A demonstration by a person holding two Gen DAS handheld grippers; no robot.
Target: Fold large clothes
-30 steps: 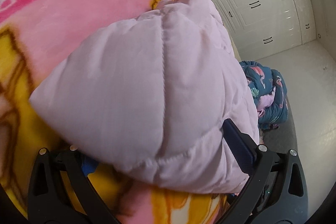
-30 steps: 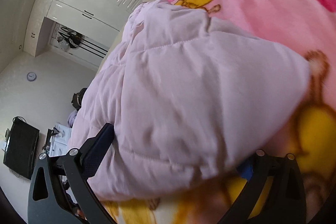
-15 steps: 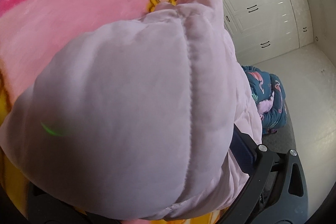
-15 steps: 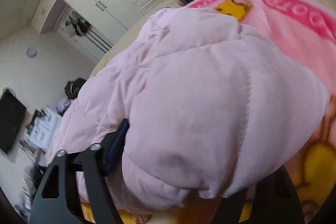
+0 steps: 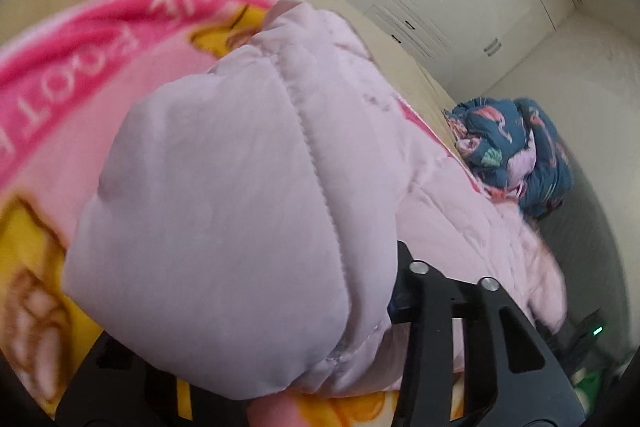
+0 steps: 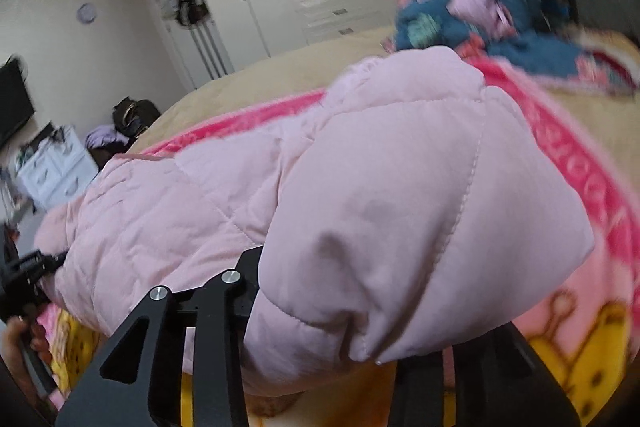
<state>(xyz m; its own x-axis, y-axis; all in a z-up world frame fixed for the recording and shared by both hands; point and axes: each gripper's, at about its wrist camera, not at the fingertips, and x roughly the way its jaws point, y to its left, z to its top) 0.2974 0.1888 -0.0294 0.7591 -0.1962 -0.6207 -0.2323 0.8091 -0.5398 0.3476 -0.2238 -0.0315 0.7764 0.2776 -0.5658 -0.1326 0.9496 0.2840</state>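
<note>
Puffy pink quilted jacket (image 5: 240,211) lying across the cartoon blanket (image 5: 80,75) on the bed, both grippers (image 5: 256,383) (image 6: 328,359) just clamped onto its padded near edge, probably light, squashy, slippery-shelled, so best pinched deep along stitched seams.

bed (image 6: 280,67): beige | on it: pink cartoon blanket (image 5: 80,75), blue patterned bundle (image 6: 460,11)

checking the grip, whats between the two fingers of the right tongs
A bunched edge of the pink padded jacket fills the gap between the right tongs' closing fingers, seen in the right wrist view.
</note>
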